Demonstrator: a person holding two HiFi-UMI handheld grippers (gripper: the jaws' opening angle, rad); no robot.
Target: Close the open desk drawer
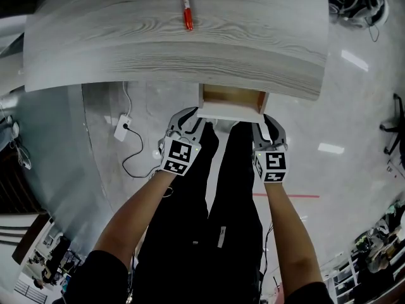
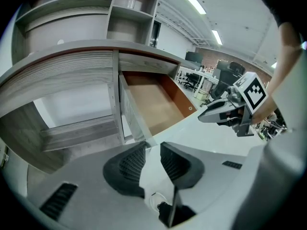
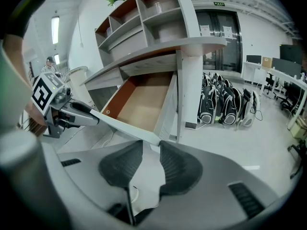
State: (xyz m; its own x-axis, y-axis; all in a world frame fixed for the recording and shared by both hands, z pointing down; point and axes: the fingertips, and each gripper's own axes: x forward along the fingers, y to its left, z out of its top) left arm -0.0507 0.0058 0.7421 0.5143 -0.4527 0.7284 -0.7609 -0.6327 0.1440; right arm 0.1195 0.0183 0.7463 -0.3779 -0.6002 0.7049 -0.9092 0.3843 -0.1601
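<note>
The open drawer point(image 1: 231, 97) sticks out from under the grey wooden desk point(image 1: 126, 49), showing a bare brown bottom point(image 2: 156, 104) point(image 3: 141, 99) and a white front panel point(image 1: 231, 113). My left gripper point(image 1: 190, 116) point(image 2: 152, 147) is at the panel's left corner, its jaws a narrow gap apart with the corner at the tips. My right gripper point(image 1: 267, 123) point(image 3: 151, 145) stands the same way at the right corner. Nothing shows the pads pressing on the panel. Each gripper appears in the other's view, the right gripper point(image 2: 205, 116) and the left gripper point(image 3: 92, 119), at opposite ends of the panel.
A red pen point(image 1: 185, 5) lies on the desk top. A white power adapter point(image 1: 122, 126) and its cable lie on the floor under the desk. The person's dark-trousered legs point(image 1: 228, 189) stand right before the drawer. Shelves point(image 3: 158, 13) rise above the desk; bags point(image 3: 230, 104) line the floor beside it.
</note>
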